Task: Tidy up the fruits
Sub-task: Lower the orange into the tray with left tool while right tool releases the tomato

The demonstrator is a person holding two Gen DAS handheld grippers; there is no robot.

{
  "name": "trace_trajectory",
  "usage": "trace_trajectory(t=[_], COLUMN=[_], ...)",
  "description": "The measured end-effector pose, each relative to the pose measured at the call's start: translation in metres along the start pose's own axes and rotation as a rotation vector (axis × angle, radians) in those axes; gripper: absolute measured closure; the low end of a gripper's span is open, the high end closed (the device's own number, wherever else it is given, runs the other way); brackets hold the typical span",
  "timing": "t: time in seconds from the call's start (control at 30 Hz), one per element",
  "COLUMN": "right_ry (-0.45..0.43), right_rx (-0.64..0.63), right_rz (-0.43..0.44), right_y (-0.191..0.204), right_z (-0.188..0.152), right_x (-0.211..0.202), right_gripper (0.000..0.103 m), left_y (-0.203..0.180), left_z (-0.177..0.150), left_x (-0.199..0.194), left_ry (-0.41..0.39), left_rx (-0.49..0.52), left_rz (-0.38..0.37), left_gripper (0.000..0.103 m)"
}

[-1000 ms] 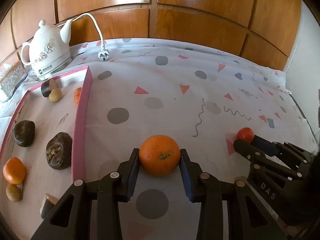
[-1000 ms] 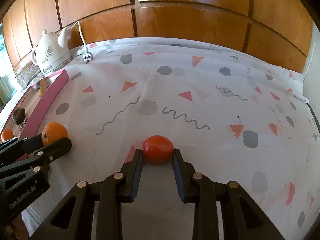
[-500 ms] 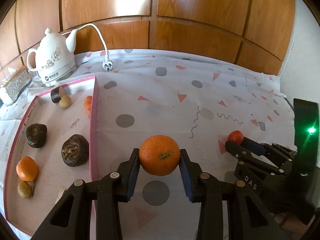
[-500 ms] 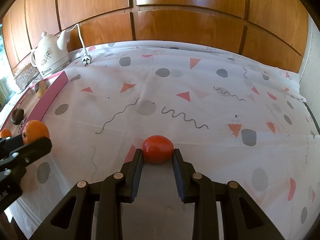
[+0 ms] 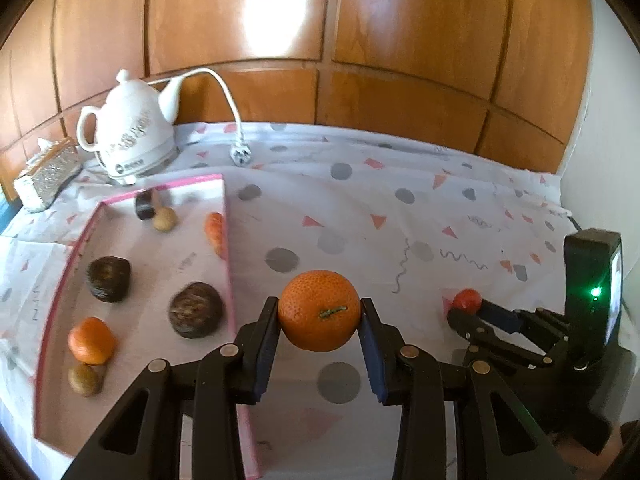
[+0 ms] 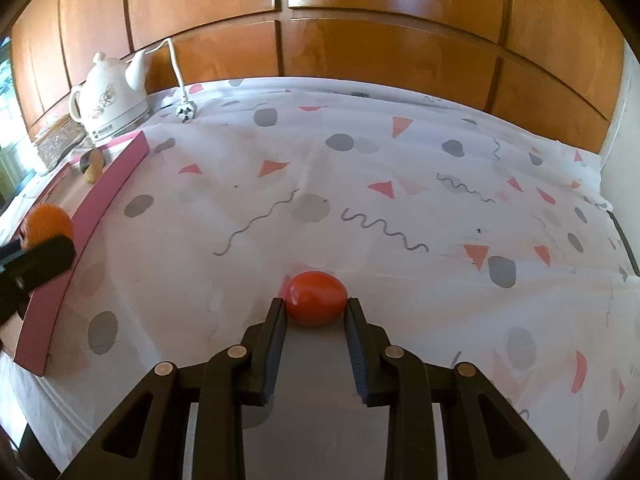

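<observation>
Now two tongs [image 5: 319, 312] [image 6: 316, 308], each gripping one fruit: orange [image 5: 319, 310], tomato [image 6: 316, 298].

Bright daylight, glare on wood panels [image 5: 276, 8], fisheye-curved edges, slight blur.

The right gripper [image 6: 316, 316] clamps a small red tomato [image 6: 317, 298] near the front edge of the patterned white tablecloth [image 6: 400, 184].

Pink tray wall [image 5: 229, 264] stands beside held orange [image 5: 319, 310]; open cloth [image 6: 400, 184] beyond tomato [image 6: 316, 298]
</observation>
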State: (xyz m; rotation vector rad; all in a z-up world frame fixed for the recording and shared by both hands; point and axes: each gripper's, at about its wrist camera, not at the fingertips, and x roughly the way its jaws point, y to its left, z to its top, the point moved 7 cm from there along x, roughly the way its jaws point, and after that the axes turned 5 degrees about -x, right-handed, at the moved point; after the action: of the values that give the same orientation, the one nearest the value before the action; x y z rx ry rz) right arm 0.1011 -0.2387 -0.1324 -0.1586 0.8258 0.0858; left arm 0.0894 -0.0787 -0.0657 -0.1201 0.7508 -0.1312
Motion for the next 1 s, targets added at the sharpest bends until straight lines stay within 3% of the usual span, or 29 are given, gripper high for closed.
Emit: trace_trajectory(t=[0.4, 0.87, 1.0], right_ry=[-0.042, -0.112, -0.102], right_rx=[-0.072, -0.251, -0.269], right_rz=[0.086, 0.292, 0.332], right_y=[0.043, 0.156, 0.180], right_z=[0.030, 0.089, 0.104], right_x=[-0.014, -0.031, -0.025], right_gripper=[0.074, 0.074, 0.073], left_y=[0.077, 0.150, 0.158], left_z=[0.013, -0.002, -0.001], left_x=[-0.032, -0.035, -0.037], left_ry=[-0.070, -0.053, -0.068], left_rx=[-0.111, -0.242, -0.261], left_rz=[0.104, 0.219, 0.234], left_gripper=[0.064, 0.063, 0.055])
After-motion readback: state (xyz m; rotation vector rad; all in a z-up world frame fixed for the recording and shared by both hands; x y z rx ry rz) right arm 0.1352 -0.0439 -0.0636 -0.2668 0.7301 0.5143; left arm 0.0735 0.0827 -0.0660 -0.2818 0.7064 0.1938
